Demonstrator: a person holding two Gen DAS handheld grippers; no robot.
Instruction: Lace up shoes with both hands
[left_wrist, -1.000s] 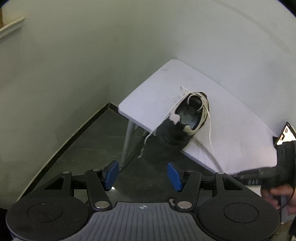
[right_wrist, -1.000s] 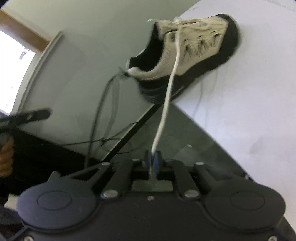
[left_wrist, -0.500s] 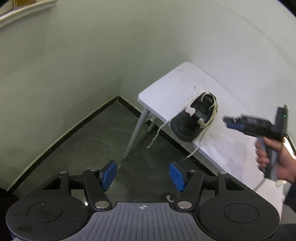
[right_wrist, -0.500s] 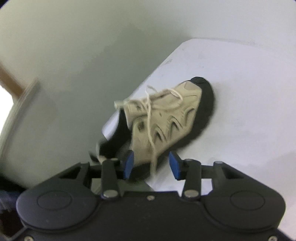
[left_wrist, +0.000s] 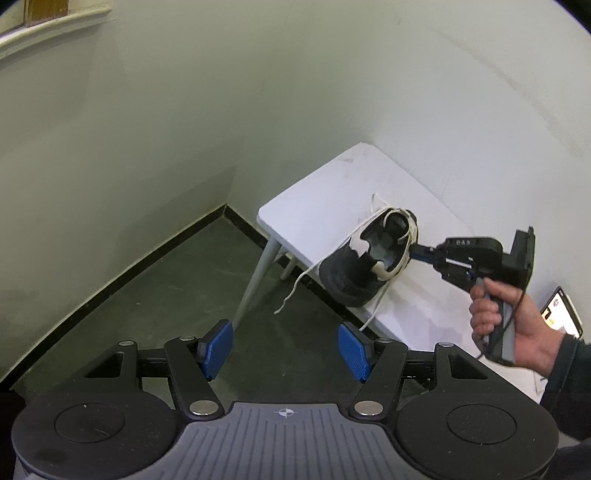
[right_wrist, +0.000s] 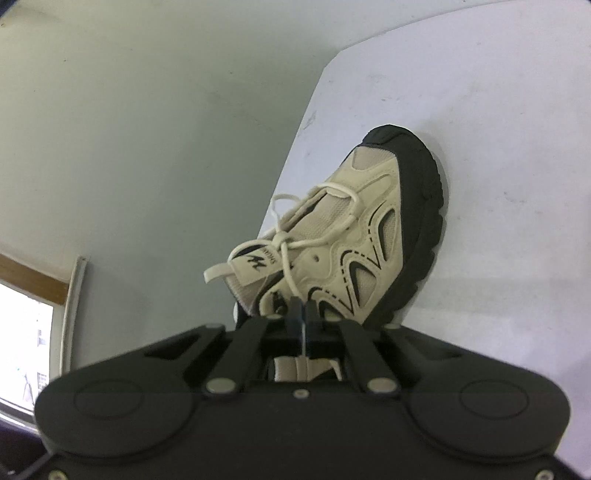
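A beige and black shoe (left_wrist: 354, 277) (right_wrist: 388, 229) lies at the near edge of a small white table (left_wrist: 332, 192) (right_wrist: 498, 147), its heel over the edge. The laces are knotted at the tongue. One loose lace end (left_wrist: 314, 266) dangles off the table on the left; another hangs by the heel. My right gripper (left_wrist: 413, 248) (right_wrist: 303, 314) sits at the shoe's collar, shut on the lace strand (right_wrist: 290, 273) that runs down from the knot. My left gripper (left_wrist: 284, 349) hangs open over the floor, well short of the shoe, nothing between its blue pads.
A person's hand (left_wrist: 509, 314) holds the right gripper's handle. A lit phone (left_wrist: 561, 310) lies at the table's right end. The table stands on a slanted white leg (left_wrist: 255, 280) in a corner of pale walls over a dark floor (left_wrist: 177, 295). A window (right_wrist: 22, 339) is at left.
My right gripper let go of the taut lace, opened, came in close to the shoe and shut again on the lace at the collar. The left gripper stayed open and drifted a little.
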